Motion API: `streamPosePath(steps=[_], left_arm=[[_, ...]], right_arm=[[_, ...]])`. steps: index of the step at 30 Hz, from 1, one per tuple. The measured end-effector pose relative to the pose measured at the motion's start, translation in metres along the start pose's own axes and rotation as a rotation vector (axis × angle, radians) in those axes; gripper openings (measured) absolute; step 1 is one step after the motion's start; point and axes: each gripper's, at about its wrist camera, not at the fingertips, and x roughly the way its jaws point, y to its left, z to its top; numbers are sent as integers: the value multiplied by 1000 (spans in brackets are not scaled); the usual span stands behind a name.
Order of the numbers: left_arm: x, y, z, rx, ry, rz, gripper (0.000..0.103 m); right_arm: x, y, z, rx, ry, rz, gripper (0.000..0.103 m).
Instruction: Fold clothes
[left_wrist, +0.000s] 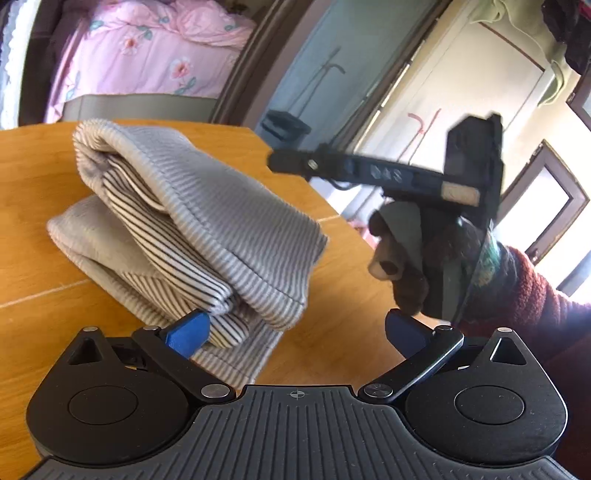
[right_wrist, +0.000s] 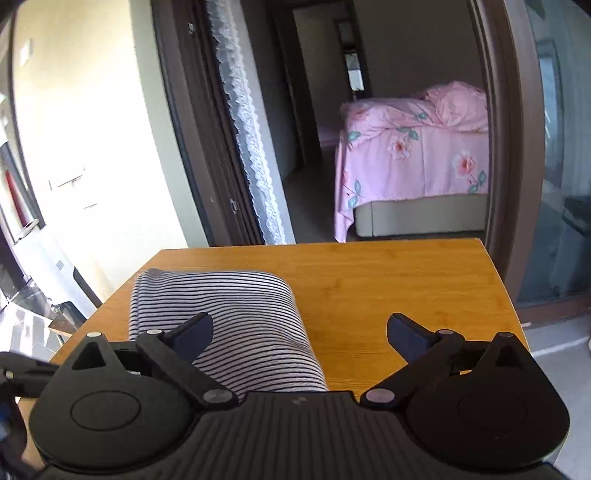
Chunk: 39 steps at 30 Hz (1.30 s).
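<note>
Lying folded in a thick bundle at centre left of the left wrist view, the striped garment (left_wrist: 177, 229) rests on the wooden table (left_wrist: 33, 177). Left gripper (left_wrist: 295, 328) spread wide, gripping nothing; its blue left finger (left_wrist: 188, 330) touches the bundle's lower edge. Right gripper (left_wrist: 388, 173) at upper right, held by a gloved hand (left_wrist: 417, 266); blurred, probably released.

Right wrist view: garment (right_wrist: 221, 325) lower left on table (right_wrist: 406, 280), right gripper (right_wrist: 299, 332) fingers apart, empty. Pink floral bed (right_wrist: 413, 155) upper right.
</note>
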Motion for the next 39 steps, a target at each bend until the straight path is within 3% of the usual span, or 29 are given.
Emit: streamPosePath(steps=[2, 7, 11, 13, 14, 18, 20, 26, 27, 28, 29, 30, 34, 37, 39], left_arm=[[-16, 13, 4, -39, -58, 77, 103], [-43, 57, 12, -236, -169, 259, 103], [-48, 77, 13, -349, -204, 311, 101], [-50, 80, 15, -357, -201, 308, 100], [-48, 78, 15, -353, -197, 305, 100], [-44, 75, 12, -336, -184, 290, 96], [-38, 77, 10, -346, -175, 269, 91], [-12, 78, 6, -381, -120, 174, 75], [-6, 77, 5, -383, -105, 157, 70], [-1, 76, 4, -386, -90, 140, 62], [4, 75, 3, -390, -77, 122, 58], [8, 74, 2, -397, -70, 101, 53], [21, 75, 2, -416, -60, 42, 39], [29, 78, 2, -432, -52, 19, 37], [34, 80, 1, -442, -47, 4, 37]], right_arm=[[-6, 18, -4, -59, -36, 37, 102], [-8, 70, -28, -218, -7, 126, 101], [12, 114, -58, -402, 41, 112, 101], [27, 115, -61, -445, 49, 39, 97], [30, 110, -57, -419, 52, 34, 85], [22, 78, -30, -246, 53, 80, 62], [19, 72, -28, -271, 49, 45, 62], [29, 91, -58, -517, 46, -47, 63], [30, 90, -58, -531, 37, -56, 58], [29, 86, -53, -523, 34, -56, 51], [27, 82, -46, -507, 33, -53, 29], [26, 78, -40, -491, 32, -50, 22], [4, 36, 9, -179, 50, 121, 20], [-18, 21, 31, -48, 37, 251, 19], [-21, 21, 31, -5, 75, 334, 19]])
